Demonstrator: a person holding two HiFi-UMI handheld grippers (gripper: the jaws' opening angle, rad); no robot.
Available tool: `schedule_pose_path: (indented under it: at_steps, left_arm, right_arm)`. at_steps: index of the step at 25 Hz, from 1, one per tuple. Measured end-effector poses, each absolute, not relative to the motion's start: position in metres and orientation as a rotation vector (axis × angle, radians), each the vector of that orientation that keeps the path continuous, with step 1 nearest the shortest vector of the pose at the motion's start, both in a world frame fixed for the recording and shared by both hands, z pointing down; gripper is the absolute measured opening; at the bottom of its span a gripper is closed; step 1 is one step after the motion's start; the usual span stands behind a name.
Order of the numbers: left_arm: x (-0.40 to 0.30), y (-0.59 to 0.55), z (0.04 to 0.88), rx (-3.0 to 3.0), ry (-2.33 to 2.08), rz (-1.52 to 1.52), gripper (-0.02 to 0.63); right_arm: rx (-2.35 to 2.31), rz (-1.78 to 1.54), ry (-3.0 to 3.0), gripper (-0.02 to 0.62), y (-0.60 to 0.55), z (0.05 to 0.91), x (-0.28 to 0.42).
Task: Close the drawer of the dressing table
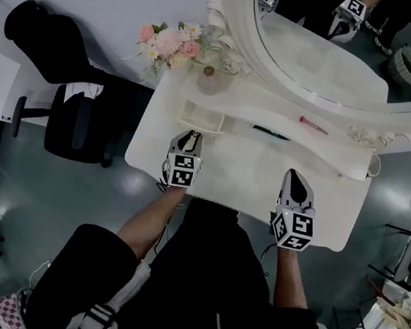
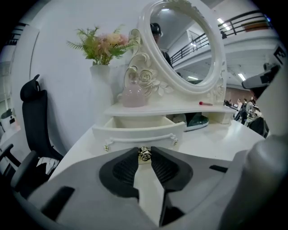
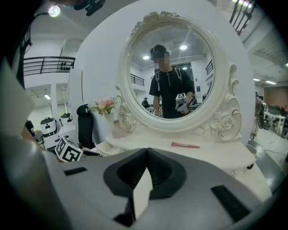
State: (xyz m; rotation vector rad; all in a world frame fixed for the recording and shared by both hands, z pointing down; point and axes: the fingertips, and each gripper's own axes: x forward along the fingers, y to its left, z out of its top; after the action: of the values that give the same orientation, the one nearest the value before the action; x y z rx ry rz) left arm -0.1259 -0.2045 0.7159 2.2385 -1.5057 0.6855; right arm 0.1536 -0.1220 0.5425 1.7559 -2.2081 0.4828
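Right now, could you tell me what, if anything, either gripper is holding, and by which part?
The left gripper pinches the open drawer by its gold knob; the right gripper holds nothing.

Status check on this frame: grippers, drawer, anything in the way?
Left gripper shut on knob. Right gripper shut, empty. Drawer open, nothing visible blocking it.

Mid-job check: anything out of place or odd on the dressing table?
Only the drawer, under the shelf's left end: it stands pulled out, its inside showing. The left gripper pinches its gold knob. A red stick lies loose on the shelf; nothing looks spilled or damaged.
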Motion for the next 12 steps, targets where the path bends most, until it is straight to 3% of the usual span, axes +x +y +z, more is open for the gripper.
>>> schedule_pose_path:
  at_steps: [12]
  left_arm:
    - [-0.139,-0.217,0.712,2.211,-1.527,0.680,0.095]
  right_arm:
    - [1.754,0.496,-2.204,0.002,-0.120,0.545,0.153]
